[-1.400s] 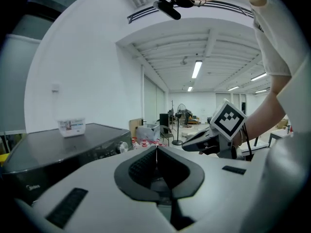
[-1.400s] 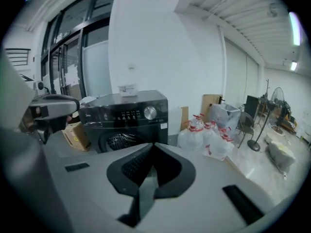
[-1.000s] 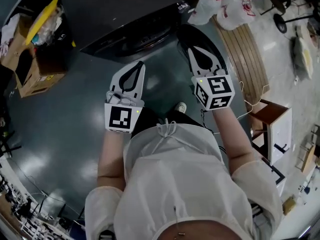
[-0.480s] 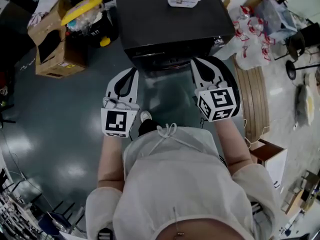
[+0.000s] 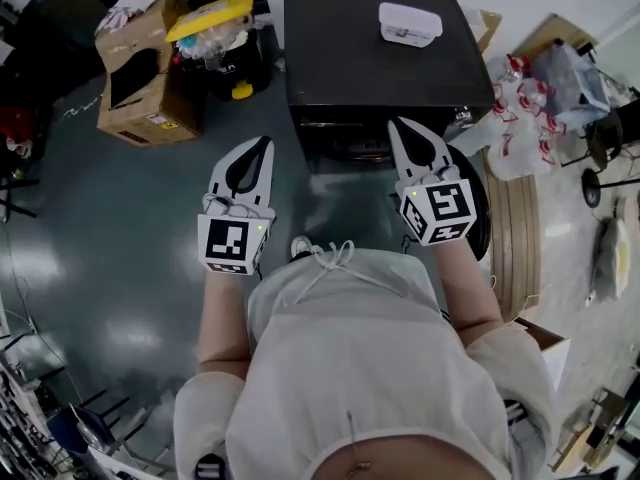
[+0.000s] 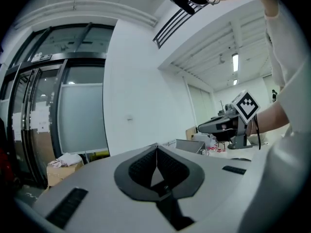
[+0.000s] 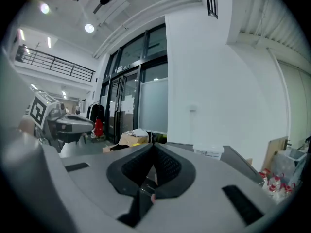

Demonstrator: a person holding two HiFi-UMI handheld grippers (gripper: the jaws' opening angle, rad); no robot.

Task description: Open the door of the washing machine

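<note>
Left hand-held gripper [image 5: 262, 144] is pressed together with nothing in it; right hand-held gripper [image 5: 398, 125] is the same, pads meeting and empty; both are held out roughly level in front of me, well apart from each other. The washing machine [image 5: 385, 63] is the dark box straight ahead on the far side, with a white tub [image 5: 410, 23] on its top; the door front [image 5: 345, 146] faces me on the near side, but from up here I only get it edge-on. There's a dark rounded shape [image 5: 484, 213] just right of my right hand-held gripper; can't tell if that's the door swung out or something else.

If the door is shut, here's how I'd do it: spread the right jaws before going in, not at the last moment; drop low so I actually see the door's edge; pinch the handle squarely; pull in an arc round the hinge rather than straight back; keep the left one out of the swing path.
</note>
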